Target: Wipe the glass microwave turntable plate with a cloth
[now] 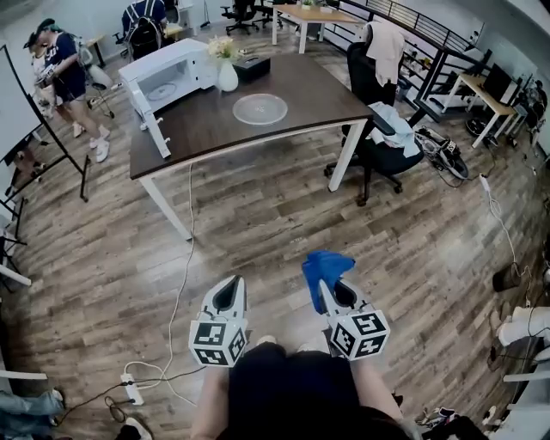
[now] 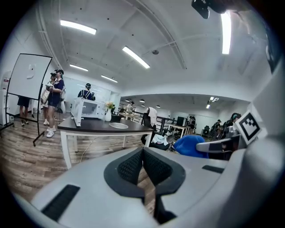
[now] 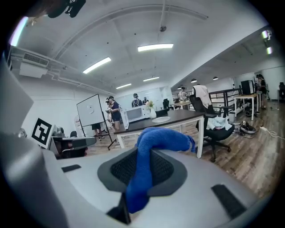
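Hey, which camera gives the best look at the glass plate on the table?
The head view: it looks down on the whole round plate on the table. Both gripper views see it far off and nearly edge-on, as a small flat sliver.

This looks like an open-plan office. A dark wooden table on white legs (image 1: 309,82) stands mid-room on wood-plank flooring (image 1: 275,232), with a black swivel chair (image 1: 387,159) at its right. Light wooden desks (image 1: 311,15) stand at the far end, a wheeled whiteboard (image 2: 29,76) far left, and long strip lights (image 2: 136,57) overhead.
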Action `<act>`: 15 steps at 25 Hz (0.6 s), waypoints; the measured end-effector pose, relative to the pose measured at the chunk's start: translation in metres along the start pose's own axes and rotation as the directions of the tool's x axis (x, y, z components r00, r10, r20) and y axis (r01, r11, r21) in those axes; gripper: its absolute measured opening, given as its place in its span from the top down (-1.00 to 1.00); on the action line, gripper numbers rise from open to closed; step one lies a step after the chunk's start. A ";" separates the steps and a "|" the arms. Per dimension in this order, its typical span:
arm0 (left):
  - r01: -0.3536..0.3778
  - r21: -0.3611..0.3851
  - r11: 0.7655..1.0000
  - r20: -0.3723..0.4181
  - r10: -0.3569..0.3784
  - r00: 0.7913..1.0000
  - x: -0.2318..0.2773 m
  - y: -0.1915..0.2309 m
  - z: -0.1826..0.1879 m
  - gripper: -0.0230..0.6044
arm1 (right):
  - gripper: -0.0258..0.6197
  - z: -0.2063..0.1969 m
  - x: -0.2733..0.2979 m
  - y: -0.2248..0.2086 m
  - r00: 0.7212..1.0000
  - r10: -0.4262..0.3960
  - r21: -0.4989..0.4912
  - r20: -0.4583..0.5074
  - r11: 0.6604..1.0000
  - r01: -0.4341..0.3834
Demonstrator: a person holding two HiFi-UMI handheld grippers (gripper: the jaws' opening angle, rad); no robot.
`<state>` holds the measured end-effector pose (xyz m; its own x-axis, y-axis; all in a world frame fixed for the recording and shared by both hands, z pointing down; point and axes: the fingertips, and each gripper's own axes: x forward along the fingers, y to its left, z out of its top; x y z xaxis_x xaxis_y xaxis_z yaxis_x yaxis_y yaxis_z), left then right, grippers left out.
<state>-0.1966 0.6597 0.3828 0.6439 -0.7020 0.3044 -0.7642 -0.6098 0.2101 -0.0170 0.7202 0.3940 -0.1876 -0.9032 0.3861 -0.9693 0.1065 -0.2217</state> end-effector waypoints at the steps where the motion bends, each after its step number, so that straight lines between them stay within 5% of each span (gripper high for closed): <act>1: -0.001 0.001 1.000 0.001 0.001 1.000 0.000 0.003 0.001 0.91 | 0.76 0.001 0.002 0.001 1.000 -0.001 0.002 0.002 1.000 0.001; 15: 0.038 0.030 0.999 -0.042 -0.037 0.998 0.008 0.039 -0.003 0.91 | 0.75 -0.007 0.034 0.019 1.000 -0.010 0.054 -0.022 0.998 0.012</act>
<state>-0.2215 0.6308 0.3960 0.6693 -0.6628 0.3356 -0.7377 -0.6467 0.1939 -0.0435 0.6948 0.4095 -0.1809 -0.8950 0.4078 -0.9614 0.0735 -0.2650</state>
